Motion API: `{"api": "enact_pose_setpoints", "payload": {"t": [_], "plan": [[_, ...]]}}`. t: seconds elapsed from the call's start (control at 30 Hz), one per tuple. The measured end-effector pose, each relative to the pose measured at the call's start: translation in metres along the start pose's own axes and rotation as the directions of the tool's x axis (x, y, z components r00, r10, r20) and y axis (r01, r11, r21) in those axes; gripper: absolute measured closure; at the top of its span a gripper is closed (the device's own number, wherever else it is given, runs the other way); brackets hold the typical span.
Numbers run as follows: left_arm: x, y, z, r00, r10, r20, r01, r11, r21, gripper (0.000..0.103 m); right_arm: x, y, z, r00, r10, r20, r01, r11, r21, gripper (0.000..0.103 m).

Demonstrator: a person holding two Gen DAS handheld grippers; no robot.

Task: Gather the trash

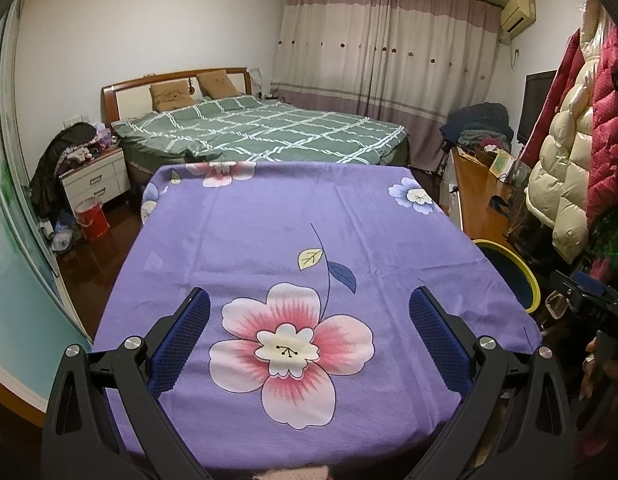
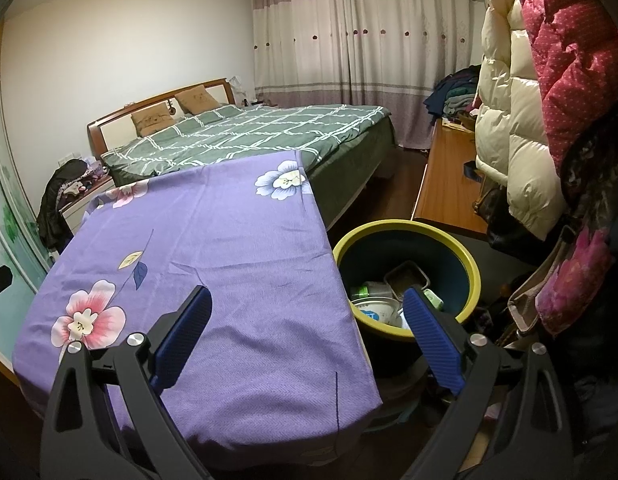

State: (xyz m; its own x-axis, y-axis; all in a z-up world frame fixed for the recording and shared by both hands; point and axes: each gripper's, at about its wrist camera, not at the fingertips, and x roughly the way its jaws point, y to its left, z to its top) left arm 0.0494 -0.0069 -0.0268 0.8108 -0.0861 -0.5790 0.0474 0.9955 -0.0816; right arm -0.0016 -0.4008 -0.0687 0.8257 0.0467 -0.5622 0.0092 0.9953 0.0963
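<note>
- The left gripper (image 1: 309, 312) fills the bottom of the left wrist view, its two blue-padded fingers (image 1: 189, 336) spread wide and grasping nothing, over a purple flowered cloth (image 1: 269, 232).
- That cloth covers a table and takes up the centre of the frame; a large pink flower (image 1: 289, 354) lies between the fingers.
- The right gripper (image 2: 307, 312) sits at the bottom of the right wrist view, likewise released, with nothing between its pads. Its left finger is over the cloth's right part, its right finger (image 2: 433, 340) in front of the bin.
- The yellow-rimmed bin (image 2: 475, 276) stands just beside the table's right edge, lower centre-right of the right wrist view. In the left wrist view only a slice of it (image 1: 517, 268) shows at the right edge.
- The trash (image 2: 385, 298) lies inside the bin: a white bowl-like container, a square tray, a small green-and-white bottle and other pieces too small to tell apart.
- Behind the table, in the upper middle of both frames, stands a bed (image 1: 265, 128) with a green checked cover.
- Padded coats (image 2: 521, 120) hang at the right edge, above a wooden cabinet top (image 2: 449, 184).
- A red bucket (image 1: 92, 218) stands on the floor at the left of the left wrist view.
</note>
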Motion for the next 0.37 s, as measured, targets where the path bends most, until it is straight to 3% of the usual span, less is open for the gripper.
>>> {"api": "enact_pose_setpoints", "payload": {"t": [0.1,0.37], "plan": [[0.013,0.002,0.003,1.000,-0.012,-0.017,0.012,1.000,0.002,0.005,0.004,0.002,0.001,1.000,-0.001,0.000,0.001,1.000,-0.009,0.011],[0.105,0.038,0.034,0.986,0.127,-0.108,-0.128,0.992,0.002,0.005,0.052,0.022,0.028,0.999,0.028,-0.026,-0.030,0.998,-0.055,0.011]]}}
